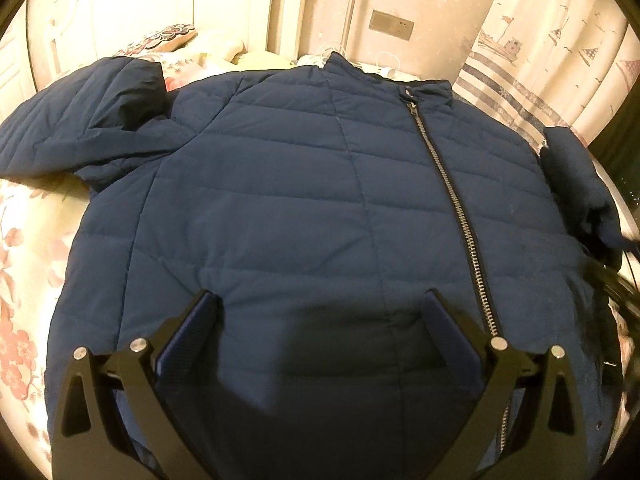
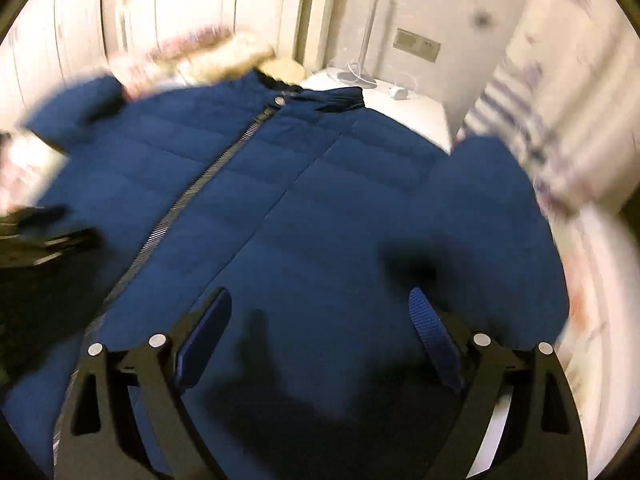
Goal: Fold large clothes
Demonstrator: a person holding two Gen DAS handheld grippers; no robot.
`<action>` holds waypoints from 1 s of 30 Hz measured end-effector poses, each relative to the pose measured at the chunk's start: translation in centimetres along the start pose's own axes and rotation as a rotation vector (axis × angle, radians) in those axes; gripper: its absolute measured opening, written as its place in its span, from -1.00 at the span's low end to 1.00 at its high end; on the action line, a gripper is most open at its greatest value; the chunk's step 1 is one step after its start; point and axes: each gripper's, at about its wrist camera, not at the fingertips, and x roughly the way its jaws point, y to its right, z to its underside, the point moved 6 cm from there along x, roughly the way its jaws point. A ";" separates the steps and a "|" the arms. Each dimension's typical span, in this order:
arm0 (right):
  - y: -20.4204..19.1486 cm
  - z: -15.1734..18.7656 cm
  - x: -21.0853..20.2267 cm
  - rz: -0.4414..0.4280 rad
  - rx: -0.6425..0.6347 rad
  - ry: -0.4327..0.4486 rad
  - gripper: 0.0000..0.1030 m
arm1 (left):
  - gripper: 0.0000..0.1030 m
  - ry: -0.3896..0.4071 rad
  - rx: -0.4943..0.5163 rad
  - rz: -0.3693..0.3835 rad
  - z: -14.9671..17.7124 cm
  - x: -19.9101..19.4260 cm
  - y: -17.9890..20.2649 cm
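A bedroom, warmly lit: a white headboard (image 1: 120,12) and pale wall at the far end, a curtain (image 1: 552,48) printed with little boats and stripes to one side, and a bed (image 1: 28,264) under a flowered cover filling the foreground. A patterned pillow (image 1: 168,36) lies near the headboard, and a small white bedside table (image 2: 404,108) carries some white cables.

Spread across the bed, front up, is the navy quilted jacket (image 1: 280,200), zipped shut, collar toward the headboard. Its metal zip (image 1: 452,200) runs at a slant down the front. One sleeve (image 1: 80,120) lies bunched beside the shoulder; the other sleeve (image 1: 576,184) is crumpled at the opposite edge, close to the bed's side.

The left hand-held gripper (image 1: 320,312) hovers over the lower front panel with its jaws wide apart, nothing between them. The right hand-held gripper (image 2: 320,312) is likewise spread and empty above the other half of the jacket; its view is smeared with motion.

I'd judge the jacket light for its bulk, soft and puffy, with a smooth shell that will likely slip and spring back when folded. A cuff, the hem or a shoulder seam looks the surest place to pinch, taking a thick bite of fabric.

No brand, label or readable writing shows anywhere.
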 end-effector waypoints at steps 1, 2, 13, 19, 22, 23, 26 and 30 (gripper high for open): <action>-0.1 1.9 -2.0 -0.055 0.033 0.018 0.67 | 0.94 -0.001 0.016 -0.013 0.0 -0.1 0.2; -0.6 3.0 -3.1 -0.086 0.053 0.030 0.67 | 0.94 0.011 0.060 -0.031 -0.2 -0.4 1.2; -8.1 13.3 -7.0 -0.101 -0.197 0.070 0.67 | 0.96 0.342 0.947 -0.101 -0.9 -2.9 26.9; -7.1 13.2 -6.4 -0.120 -0.173 0.053 0.67 | 0.85 0.418 1.275 -0.139 1.2 0.2 36.8; -5.8 12.7 -5.8 -0.133 -0.136 0.040 0.67 | -0.10 0.388 1.391 -0.187 2.6 2.5 38.5; -5.5 12.6 -5.8 -0.134 -0.132 0.039 0.67 | -0.46 0.371 1.373 -0.175 2.5 2.6 38.7; -4.6 12.4 -5.8 -0.133 -0.129 0.044 0.67 | -0.76 0.391 1.143 -0.031 -0.3 0.4 37.3; -3.7 12.2 -5.8 -0.133 -0.121 0.046 0.67 | -0.82 0.294 0.617 0.324 -7.0 -3.8 30.5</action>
